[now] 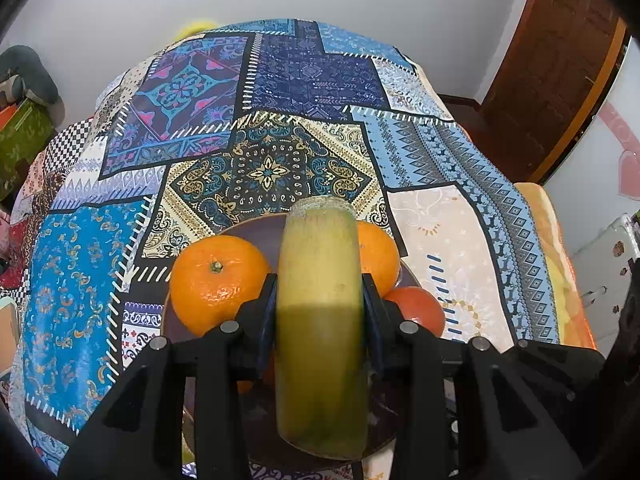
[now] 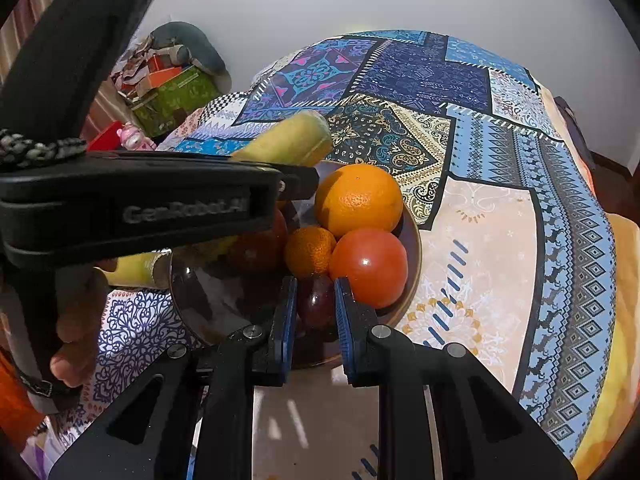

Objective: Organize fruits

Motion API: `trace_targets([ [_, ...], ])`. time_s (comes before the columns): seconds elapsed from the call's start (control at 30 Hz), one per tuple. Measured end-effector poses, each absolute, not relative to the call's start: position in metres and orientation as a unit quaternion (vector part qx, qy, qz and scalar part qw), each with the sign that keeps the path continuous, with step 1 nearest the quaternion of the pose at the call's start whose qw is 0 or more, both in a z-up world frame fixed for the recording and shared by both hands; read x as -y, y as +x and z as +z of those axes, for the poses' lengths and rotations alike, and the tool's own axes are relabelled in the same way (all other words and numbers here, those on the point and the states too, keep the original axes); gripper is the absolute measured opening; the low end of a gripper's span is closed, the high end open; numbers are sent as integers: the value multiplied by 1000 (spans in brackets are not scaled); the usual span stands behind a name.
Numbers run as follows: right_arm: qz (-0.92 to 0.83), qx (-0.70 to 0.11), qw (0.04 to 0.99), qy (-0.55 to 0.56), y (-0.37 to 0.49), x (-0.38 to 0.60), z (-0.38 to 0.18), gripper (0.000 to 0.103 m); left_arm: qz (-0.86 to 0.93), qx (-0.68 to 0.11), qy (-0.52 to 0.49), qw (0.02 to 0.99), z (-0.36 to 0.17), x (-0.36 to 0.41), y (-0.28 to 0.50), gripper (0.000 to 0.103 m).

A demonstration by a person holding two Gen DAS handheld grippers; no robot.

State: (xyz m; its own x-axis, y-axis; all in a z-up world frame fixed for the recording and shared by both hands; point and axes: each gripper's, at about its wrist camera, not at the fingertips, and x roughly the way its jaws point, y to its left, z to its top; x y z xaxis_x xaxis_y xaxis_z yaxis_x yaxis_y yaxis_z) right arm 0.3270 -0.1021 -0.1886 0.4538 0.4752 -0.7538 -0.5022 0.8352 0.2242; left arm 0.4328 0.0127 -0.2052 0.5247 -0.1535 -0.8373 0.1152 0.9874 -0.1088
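- Fruits piled in brown bowl [image 2: 414, 240] on patchwork tablecloth [image 1: 280, 120]: two oranges [image 1: 214, 284] [image 2: 358, 198], red tomato [image 2: 368, 266], small mandarin [image 2: 310, 250], dark plum [image 2: 316, 300].
- Left gripper [image 1: 320, 300] clamped on yellow-green corn cob [image 1: 320, 320], held above bowl.
- Right gripper [image 2: 316, 312] fingers drawn in, nothing gripped; plum shows in the gap beyond them.
- Hand [image 2: 76, 320] on left gripper's handle.

bright even room light, glare spot on the tomato [image 2: 366, 262], strong fisheye bending and dark vignetted corners
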Motion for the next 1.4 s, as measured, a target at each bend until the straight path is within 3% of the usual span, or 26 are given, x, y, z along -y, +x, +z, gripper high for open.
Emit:
trace_targets([
  [0.2, 276, -435, 857, -22, 326, 101, -187, 19, -85, -473, -17, 877, -200, -10, 428, 39],
  [0.43, 274, -423, 863, -29, 321, 101, -176, 33, -92, -446, -10, 890, -172, -16, 403, 39],
  [0.7, 276, -411, 868, -39, 302, 104, -159, 34, -81, -429, -2, 900, -147, -49, 357, 40],
  [0.87, 273, -412, 868, -46, 288, 107, -154, 36, -74, -428, 2, 901, -146, -75, 324, 53],
  [1.0, 270, -415, 868, -42, 275, 107, -153, 45, -60, -438, 3, 897, -156, -98, 302, 57],
  [1.27, 277, -439, 854, -39, 255, 84, -165, 45, -40, -469, -10, 882, -191, -144, 288, 67],
  [1.4, 282, -455, 844, -42, 251, 68, -176, 45, -40, -486, -11, 873, -210, -155, 296, 67],
])
